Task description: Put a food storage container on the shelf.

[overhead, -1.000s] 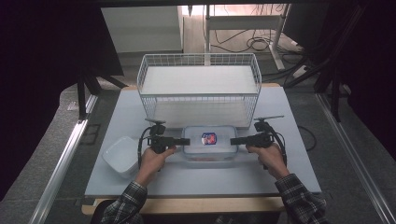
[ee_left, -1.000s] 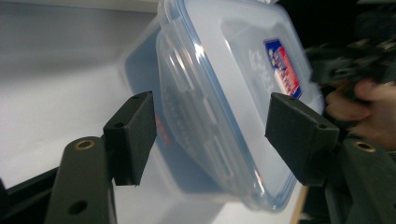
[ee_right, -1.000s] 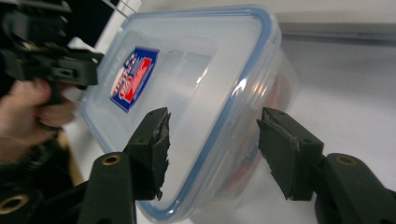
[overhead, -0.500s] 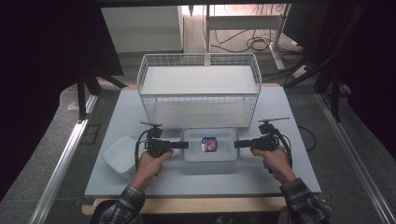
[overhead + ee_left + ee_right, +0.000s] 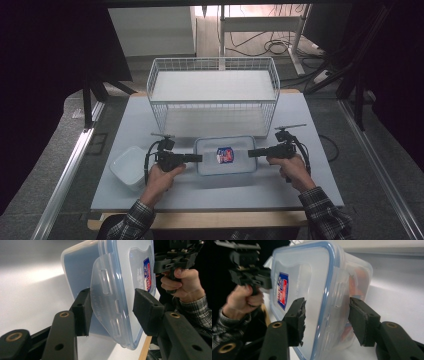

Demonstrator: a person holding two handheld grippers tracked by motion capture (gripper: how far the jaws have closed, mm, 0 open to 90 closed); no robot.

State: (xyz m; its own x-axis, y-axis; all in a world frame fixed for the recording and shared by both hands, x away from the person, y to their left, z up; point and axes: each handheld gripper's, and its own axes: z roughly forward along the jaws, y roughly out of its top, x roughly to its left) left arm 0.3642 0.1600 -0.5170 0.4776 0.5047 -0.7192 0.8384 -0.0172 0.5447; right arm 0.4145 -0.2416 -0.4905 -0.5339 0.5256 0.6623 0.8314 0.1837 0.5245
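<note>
Two open claws, left [image 5: 199, 158] and right [image 5: 251, 153], flanking lidded container [image 5: 225, 155]

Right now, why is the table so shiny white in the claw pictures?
Left gripper view: light glares off the table, washing it white beside the box. Right gripper view: similar glare on the table at right. High view: the room's edges are dark, the table evenly lit.
</note>
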